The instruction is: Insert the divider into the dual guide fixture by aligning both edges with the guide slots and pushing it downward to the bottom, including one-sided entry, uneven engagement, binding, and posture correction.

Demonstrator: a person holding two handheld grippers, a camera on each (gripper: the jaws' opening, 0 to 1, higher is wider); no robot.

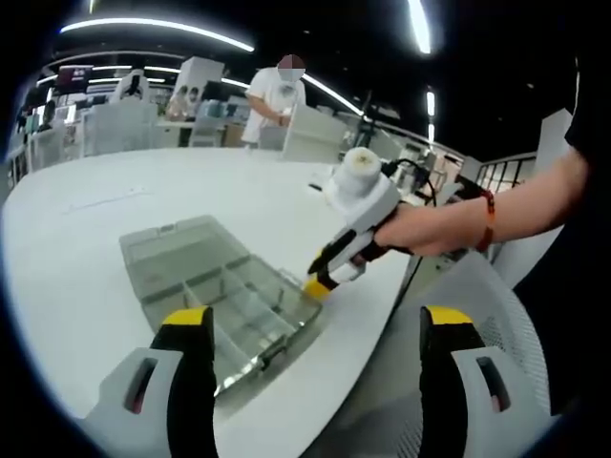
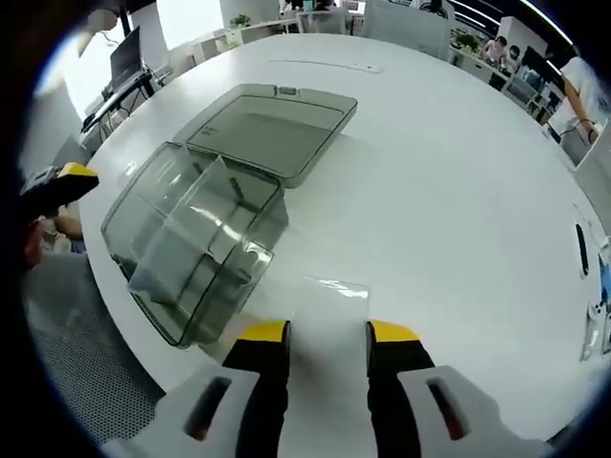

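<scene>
Left gripper view puts my left gripper (image 1: 318, 329) low in the frame, its two yellow-tipped jaws spread wide with nothing between them, hovering above the near edge of the white table (image 1: 86, 239). On that table lies the clear plastic organiser box (image 1: 229, 301), the dual guide fixture of the task, with its lid (image 1: 167, 243) folded flat open on the far side and fixed partitions visible inside the tray. My right gripper (image 1: 320, 284) comes in from the right, held in my hand (image 1: 430, 229), its yellow tip at the box's right-hand rim (whether it touches the rim I cannot tell). A red band (image 1: 489, 219) sits on that wrist. Beyond the table a person in a white shirt (image 1: 275, 100) stands at a counter.

From the right gripper view, the right gripper (image 2: 327, 334) has its jaws only slightly apart, and a thin clear sheet, the divider (image 2: 329, 305), lies flat on the table (image 2: 458, 191) just ahead of the tips and partly between them; I cannot tell whether the jaws actually grip it. The box (image 2: 191, 248) is just beside it to the left, tray nearer, lid (image 2: 272, 129) further off. The divider is outside the box, not in any guide slot. A yellow tip of the left gripper (image 2: 59, 181) shows at the left edge.
</scene>
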